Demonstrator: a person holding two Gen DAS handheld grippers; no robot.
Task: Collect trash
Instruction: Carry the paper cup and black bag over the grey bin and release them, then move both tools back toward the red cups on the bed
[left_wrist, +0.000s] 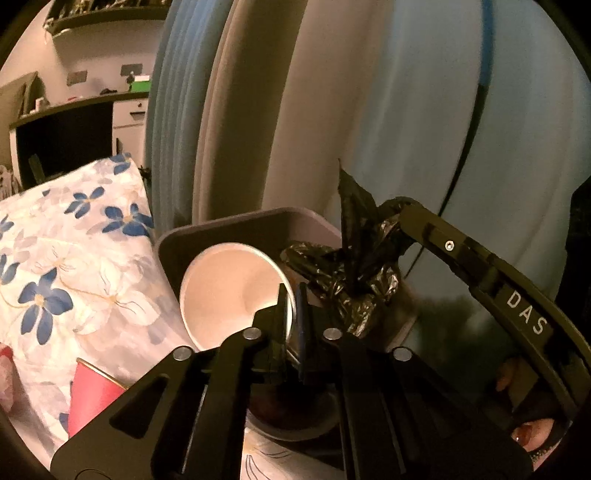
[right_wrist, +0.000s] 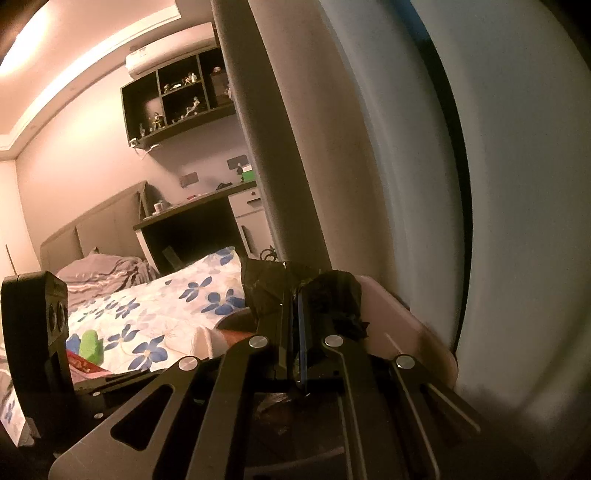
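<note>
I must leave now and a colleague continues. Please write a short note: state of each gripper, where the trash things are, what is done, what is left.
Left gripper: fingers at the rim of the white paper cup, over the grey square bin; the grip looks loose.
Right gripper: shut on the black plastic bin liner, holding it up.
Left: red paper cup and green object lie on the floral bed cover.

cup (left_wrist: 229, 291) in bin (left_wrist: 207, 230); bed (left_wrist: 74, 251) left

Home bedroom: bed with floral duvet (right_wrist: 159, 317), padded headboard (right_wrist: 96, 225), wall shelf with figurines (right_wrist: 177, 103), desk (right_wrist: 195, 206).
</note>
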